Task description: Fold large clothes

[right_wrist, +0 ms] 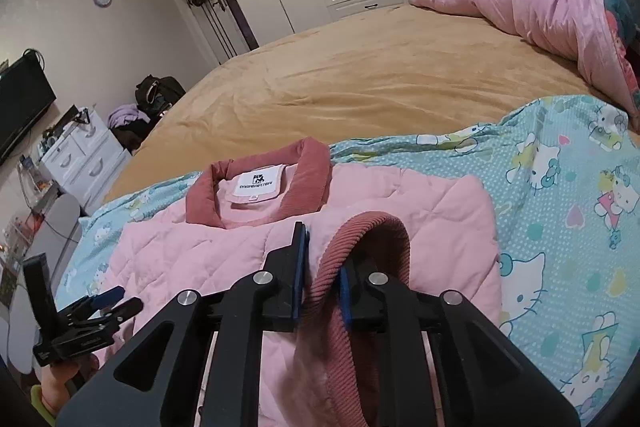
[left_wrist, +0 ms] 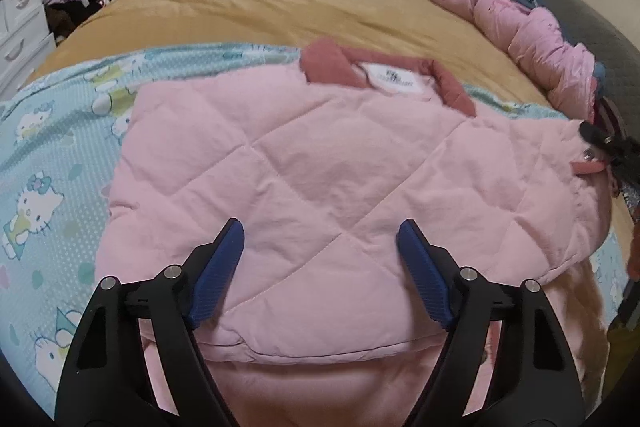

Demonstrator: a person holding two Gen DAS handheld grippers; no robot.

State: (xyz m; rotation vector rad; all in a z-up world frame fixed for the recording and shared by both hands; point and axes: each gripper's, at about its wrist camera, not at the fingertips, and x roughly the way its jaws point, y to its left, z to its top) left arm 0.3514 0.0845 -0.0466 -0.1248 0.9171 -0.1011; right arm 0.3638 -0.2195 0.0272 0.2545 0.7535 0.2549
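Jacket [left_wrist: 320, 163] lay part-folded (collar up), right gripper [right_wrist: 322, 267] clamped on its ribbed cuff [right_wrist: 360, 227], left gripper [left_wrist: 320, 259] gaping, holding nothing, more folds pending.

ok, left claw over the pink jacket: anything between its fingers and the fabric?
Nothing visible. The left claw is open with only the pink quilted jacket between its fingers; no other item lies on that patch. The right claw is shut on the jacket's ribbed cuff, off to the side.
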